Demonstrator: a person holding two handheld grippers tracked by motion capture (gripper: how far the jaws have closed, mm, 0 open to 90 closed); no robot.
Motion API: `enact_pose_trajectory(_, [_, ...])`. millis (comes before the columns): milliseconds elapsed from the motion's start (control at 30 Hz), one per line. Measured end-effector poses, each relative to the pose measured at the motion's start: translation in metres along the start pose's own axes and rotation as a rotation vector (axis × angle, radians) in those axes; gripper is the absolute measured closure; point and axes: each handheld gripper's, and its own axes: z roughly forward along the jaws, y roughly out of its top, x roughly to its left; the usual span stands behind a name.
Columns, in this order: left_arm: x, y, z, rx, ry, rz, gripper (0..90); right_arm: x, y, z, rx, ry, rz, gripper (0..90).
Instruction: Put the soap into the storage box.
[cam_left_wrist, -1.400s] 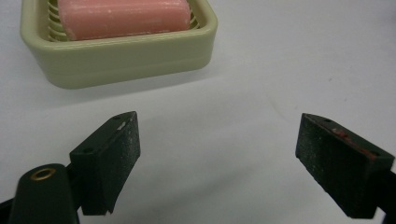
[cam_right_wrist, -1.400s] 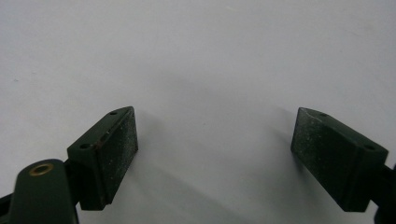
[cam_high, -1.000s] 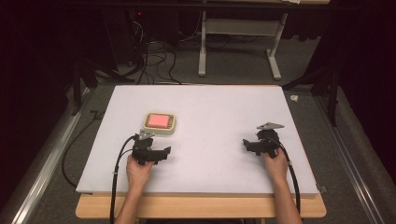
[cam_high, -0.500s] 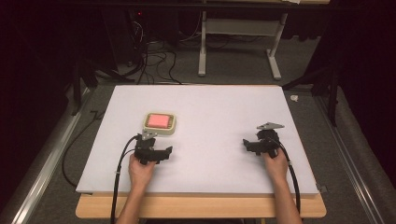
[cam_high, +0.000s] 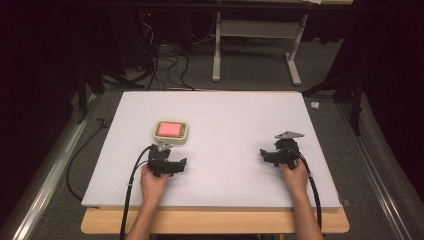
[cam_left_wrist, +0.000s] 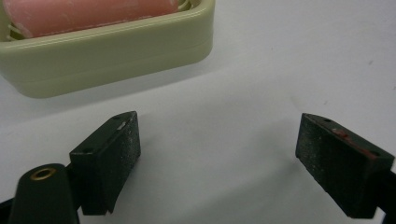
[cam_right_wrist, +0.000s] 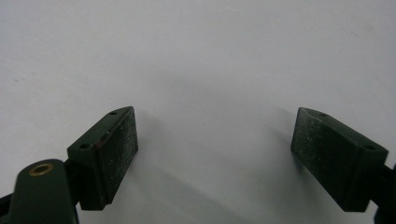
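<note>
- The cream-coloured, square plastic soap dish (cam_high: 171, 132) sits left of centre in the high view, on the pale white worktop (cam_high: 235, 125), just beyond the left gripper (cam_high: 167, 165) — near it, not touching.
- In the left gripper view the same dish (cam_left_wrist: 116, 46) fills the upper left of the frame, above and ahead of the left-hand jaw.
- Inside the dish lies a pink rectangular soap bar (cam_high: 170, 129); in the left gripper view the bar (cam_left_wrist: 88, 14) rests within the rim.
- The left gripper (cam_left_wrist: 217, 154) is released, jaws spread wide, with bare worktop between them and nothing held.
- The right gripper (cam_high: 280, 155) sits at the lower right of the high view, well apart from the dish.
- The right gripper (cam_right_wrist: 215, 154) is likewise released — jaws wide apart over bare worktop, holding nothing.
</note>
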Motion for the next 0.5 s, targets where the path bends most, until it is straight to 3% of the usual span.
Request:
enact_pose_trajectory(167, [-0.0044, 0.0, 0.0018, 0.012, 0.026, 0.029, 14.4, 0.0, 0.0, 0.0, 0.0, 0.0, 0.0, 15.4])
enact_pose_trajectory(500, [-0.0044, -0.0007, 0.0022, 0.009, 0.028, 0.03, 14.1, 0.0, 0.0, -0.0002, 0.002, 0.0, 0.0, 15.4])
